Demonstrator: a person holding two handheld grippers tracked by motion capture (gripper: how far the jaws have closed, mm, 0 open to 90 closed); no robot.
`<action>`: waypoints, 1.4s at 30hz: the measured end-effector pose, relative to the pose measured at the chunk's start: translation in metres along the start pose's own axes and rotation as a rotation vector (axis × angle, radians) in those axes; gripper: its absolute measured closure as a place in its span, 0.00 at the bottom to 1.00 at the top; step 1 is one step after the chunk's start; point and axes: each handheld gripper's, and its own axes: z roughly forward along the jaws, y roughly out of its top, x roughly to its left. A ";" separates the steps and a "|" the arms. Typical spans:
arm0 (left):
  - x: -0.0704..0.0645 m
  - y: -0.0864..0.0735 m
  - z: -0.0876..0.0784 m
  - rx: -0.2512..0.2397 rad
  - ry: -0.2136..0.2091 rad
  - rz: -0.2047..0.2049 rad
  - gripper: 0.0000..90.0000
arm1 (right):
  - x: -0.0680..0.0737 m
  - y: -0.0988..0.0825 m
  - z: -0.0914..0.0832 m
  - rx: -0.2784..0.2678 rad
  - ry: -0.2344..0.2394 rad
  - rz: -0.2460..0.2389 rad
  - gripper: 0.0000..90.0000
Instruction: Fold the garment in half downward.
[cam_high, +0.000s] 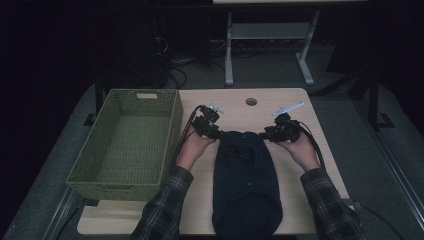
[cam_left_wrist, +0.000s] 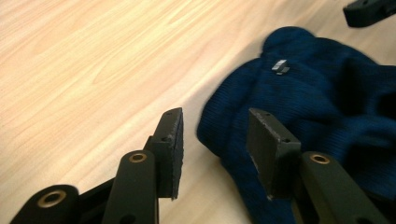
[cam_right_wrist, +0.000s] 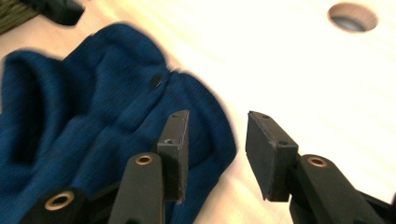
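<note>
A dark blue knitted garment (cam_high: 245, 182) lies flat on the tabletop (cam_high: 295, 107); its long axis runs from the edge nearest the person straight away toward the far edge, and its far end sits between the two claws. The left claw (cam_high: 220, 134) is just beside the left corner of that far end; in the left gripper view the left claw (cam_left_wrist: 215, 140) stands partly open, its pads not pressing anything; the garment's rounded knit edge (cam_left_wrist: 299, 107) lies just ahead of the gap and under the right-hand pad, with bare wood beyond the left-hand pad. The right claw (cam_high: 266, 135) is just beside the right corner of the same end; in the right gripper view the right claw (cam_right_wrist: 217, 144) is likewise partly open and holds nothing; the garment (cam_right_wrist: 93, 116) spreads out past its left-hand pad, and the gap and right-hand pad look onto bare wood. A round hole (cam_right_wrist: 352, 17) in the tabletop lies well ahead of the right claw; a green woven basket (cam_high: 125, 142) stands out beyond the left claw, apart from the garment.
</note>
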 end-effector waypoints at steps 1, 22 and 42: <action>0.002 0.001 0.003 0.013 0.002 0.005 0.61 | -0.003 0.001 0.004 0.012 0.006 0.012 0.65; 0.018 -0.014 0.045 0.121 -0.070 0.008 0.73 | -0.012 -0.013 0.048 0.099 0.055 0.036 0.77; 0.014 0.008 0.013 0.040 -0.012 0.033 0.97 | -0.008 0.008 0.022 0.039 -0.008 -0.026 0.94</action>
